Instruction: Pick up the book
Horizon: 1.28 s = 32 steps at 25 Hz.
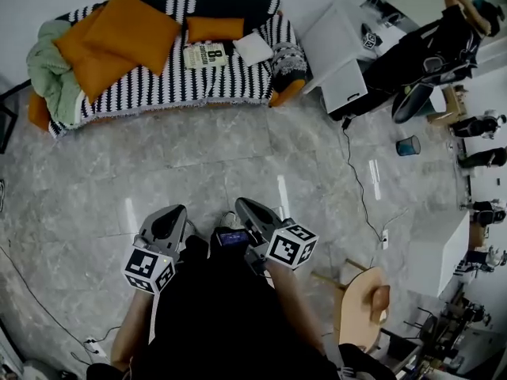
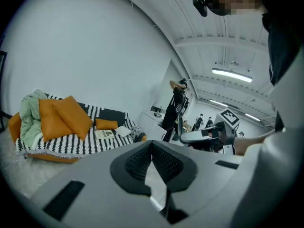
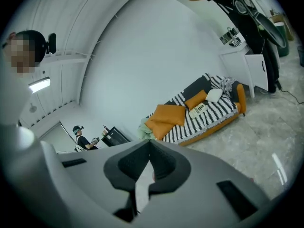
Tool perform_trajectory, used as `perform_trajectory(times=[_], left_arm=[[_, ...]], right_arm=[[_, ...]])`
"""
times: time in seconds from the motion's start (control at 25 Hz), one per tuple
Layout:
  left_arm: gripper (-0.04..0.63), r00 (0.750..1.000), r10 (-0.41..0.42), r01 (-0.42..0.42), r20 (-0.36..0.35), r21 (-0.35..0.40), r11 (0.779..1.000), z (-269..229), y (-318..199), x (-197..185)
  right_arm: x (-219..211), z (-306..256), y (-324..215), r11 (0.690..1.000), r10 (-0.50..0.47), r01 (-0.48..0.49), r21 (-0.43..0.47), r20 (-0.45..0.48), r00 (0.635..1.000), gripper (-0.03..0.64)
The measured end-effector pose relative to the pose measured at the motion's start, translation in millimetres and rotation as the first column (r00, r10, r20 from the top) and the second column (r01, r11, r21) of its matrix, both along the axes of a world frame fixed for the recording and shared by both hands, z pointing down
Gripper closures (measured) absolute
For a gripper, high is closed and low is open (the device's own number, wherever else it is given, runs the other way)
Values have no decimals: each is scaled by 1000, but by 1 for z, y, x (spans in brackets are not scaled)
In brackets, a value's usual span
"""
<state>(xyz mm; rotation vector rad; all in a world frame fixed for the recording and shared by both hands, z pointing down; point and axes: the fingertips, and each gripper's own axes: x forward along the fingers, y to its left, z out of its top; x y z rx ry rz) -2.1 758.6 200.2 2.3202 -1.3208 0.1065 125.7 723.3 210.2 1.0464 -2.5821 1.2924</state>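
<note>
Book (image 1: 205, 55): flat on the striped sofa (image 1: 158, 93), just beside a white pillow (image 1: 253, 47); well apart from you. Left gripper (image 1: 173, 214): clenched, empty; right gripper (image 1: 244, 207): clenched, empty. Walk up first; part one pair of jaws before reaching; take the book by its near edge. Floor (image 1: 198, 165) ahead: open; cable (image 1: 356, 180) and cabinet (image 1: 341, 54) to your right; keep left of them.

Bright, even light from the ceiling strip lights (image 2: 232, 75) fills my room and leaves pale glare streaks on the glossy floor (image 1: 238, 157). Fisheye edges bend and darken. Close up, my left tool (image 2: 152, 148) looks soft.
</note>
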Motion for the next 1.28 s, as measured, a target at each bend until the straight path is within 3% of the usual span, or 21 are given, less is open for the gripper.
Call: perform_trajectory(times=[0.36, 0.6, 0.88, 1.28], left_arm=[[581, 1000, -31, 31, 6, -16, 999, 4, -7, -14], [581, 999, -44, 44, 17, -24, 999, 11, -24, 5], [581, 999, -48, 47, -19, -36, 998, 0, -88, 33], [581, 997, -74, 74, 33, -26, 997, -6, -187, 56]], right_arm=[[5, 7, -7, 999, 19, -18, -27, 14, 1000, 600], [19, 16, -35, 1000, 9, -8, -23, 27, 1000, 600], [29, 13, -105, 1000, -19, 21, -15, 70, 997, 600], [52, 13, -201, 999, -47, 49, -14, 108, 993, 600]])
